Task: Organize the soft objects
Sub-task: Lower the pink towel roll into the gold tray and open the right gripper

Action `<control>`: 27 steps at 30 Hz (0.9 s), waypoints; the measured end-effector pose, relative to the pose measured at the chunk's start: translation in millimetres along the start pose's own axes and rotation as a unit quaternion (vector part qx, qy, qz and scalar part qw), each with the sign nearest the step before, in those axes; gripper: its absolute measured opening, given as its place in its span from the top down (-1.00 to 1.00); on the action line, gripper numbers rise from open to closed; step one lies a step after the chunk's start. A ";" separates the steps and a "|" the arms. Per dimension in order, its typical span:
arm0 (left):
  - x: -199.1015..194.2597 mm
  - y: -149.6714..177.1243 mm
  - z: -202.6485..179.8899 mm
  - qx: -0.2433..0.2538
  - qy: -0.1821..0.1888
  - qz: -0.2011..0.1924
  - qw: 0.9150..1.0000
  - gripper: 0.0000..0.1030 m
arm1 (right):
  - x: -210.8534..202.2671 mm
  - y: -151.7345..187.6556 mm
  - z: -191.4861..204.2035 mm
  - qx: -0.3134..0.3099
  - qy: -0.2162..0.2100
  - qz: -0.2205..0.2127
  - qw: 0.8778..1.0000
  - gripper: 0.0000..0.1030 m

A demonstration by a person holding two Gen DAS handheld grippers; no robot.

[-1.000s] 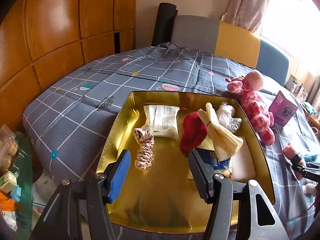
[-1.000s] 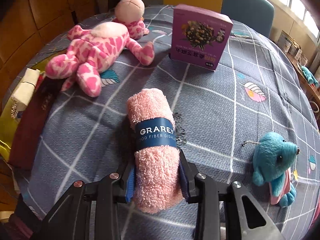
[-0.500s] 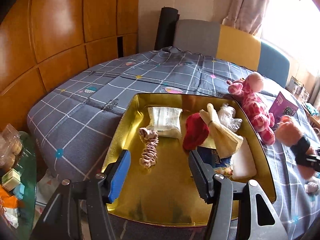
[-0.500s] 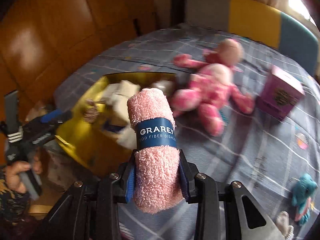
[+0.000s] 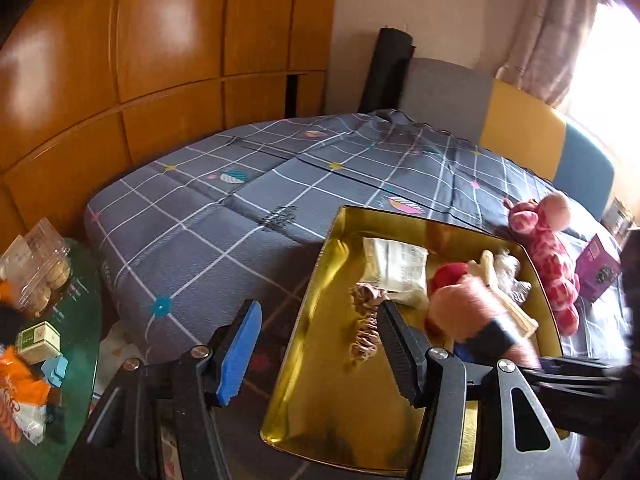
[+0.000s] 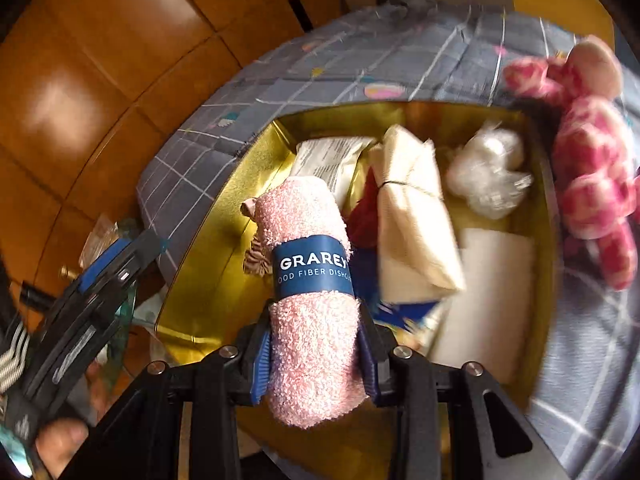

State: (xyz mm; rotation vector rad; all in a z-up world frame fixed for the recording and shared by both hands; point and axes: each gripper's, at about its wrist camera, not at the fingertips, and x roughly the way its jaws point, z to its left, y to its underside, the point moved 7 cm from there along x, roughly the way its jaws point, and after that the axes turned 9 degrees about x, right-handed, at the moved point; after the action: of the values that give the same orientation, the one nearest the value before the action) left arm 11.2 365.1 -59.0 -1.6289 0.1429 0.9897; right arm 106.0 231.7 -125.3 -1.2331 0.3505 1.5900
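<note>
Pink terry cloth fills the right gripper [image 6: 316, 354]: its blue pads are clamped on the lower half of a rolled dishcloth [image 6: 310, 280] wrapped in a navy paper band, and the roll sticks up and forward from the jaws, hanging over the near part of a gold tin tray [image 6: 224, 216]. Beyond the roll's tip, inside the tray, lie a cream folded cloth [image 6: 416, 236], a red item [image 6: 364, 220], a white crinkled bundle [image 6: 486, 176], a printed white packet [image 6: 332, 158] and a pink scrunchie [image 5: 366, 320]. Right of the tray, a pink spotted plush [image 6: 592, 168] lies on the grey checked bedspread [image 5: 224, 216]. The left gripper [image 5: 316, 354] stands with jaws apart and nothing between them, at the tray's near left edge.
</note>
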 end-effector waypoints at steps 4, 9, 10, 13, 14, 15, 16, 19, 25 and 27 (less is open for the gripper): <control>2.7 -0.1 6.8 -0.008 -0.004 0.002 1.000 -0.18 | 26.1 -8.4 1.8 0.027 -0.007 0.015 0.999 0.21; 6.1 2.1 12.6 -0.014 -0.008 0.008 1.000 -0.18 | 26.5 -9.6 1.0 0.049 -0.041 0.012 0.998 0.14; 6.6 2.6 13.1 -0.015 -0.008 0.009 1.000 -0.18 | 23.2 -7.8 -0.7 0.051 -0.041 0.009 0.998 0.14; 7.2 3.7 9.4 -0.012 -0.007 0.010 1.000 -0.18 | 14.9 -5.6 -7.2 0.054 -0.040 -0.002 0.998 0.14; 7.3 4.1 7.6 -0.009 -0.006 0.010 1.000 -0.18 | 12.5 -4.3 -9.6 0.056 -0.039 -0.005 0.998 0.14; 7.0 4.8 5.0 -0.006 -0.004 0.011 1.000 -0.18 | 11.3 -3.9 -10.8 0.057 -0.036 -0.009 0.998 0.14; 7.1 4.9 3.1 -0.004 -0.003 0.011 1.000 -0.18 | 9.2 -2.4 -12.6 0.058 -0.033 -0.012 0.998 0.14; 5.3 5.7 -3.8 0.004 0.002 0.009 1.000 -0.19 | 1.6 -1.5 -16.5 0.052 -0.018 -0.027 0.998 0.14; -0.2 4.6 -17.9 0.021 0.014 0.001 1.000 -0.20 | -35.1 1.6 -19.9 0.010 0.025 -0.098 0.995 0.14; -1.3 5.4 -23.8 0.026 0.020 0.000 0.999 -0.20 | -45.6 4.7 -23.6 0.002 0.037 -0.115 0.993 0.14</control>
State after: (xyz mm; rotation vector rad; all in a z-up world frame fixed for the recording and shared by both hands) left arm 19.6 342.4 -62.8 -1.6011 0.1951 0.9469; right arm 111.1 187.8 -98.8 -1.2835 0.2484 1.3492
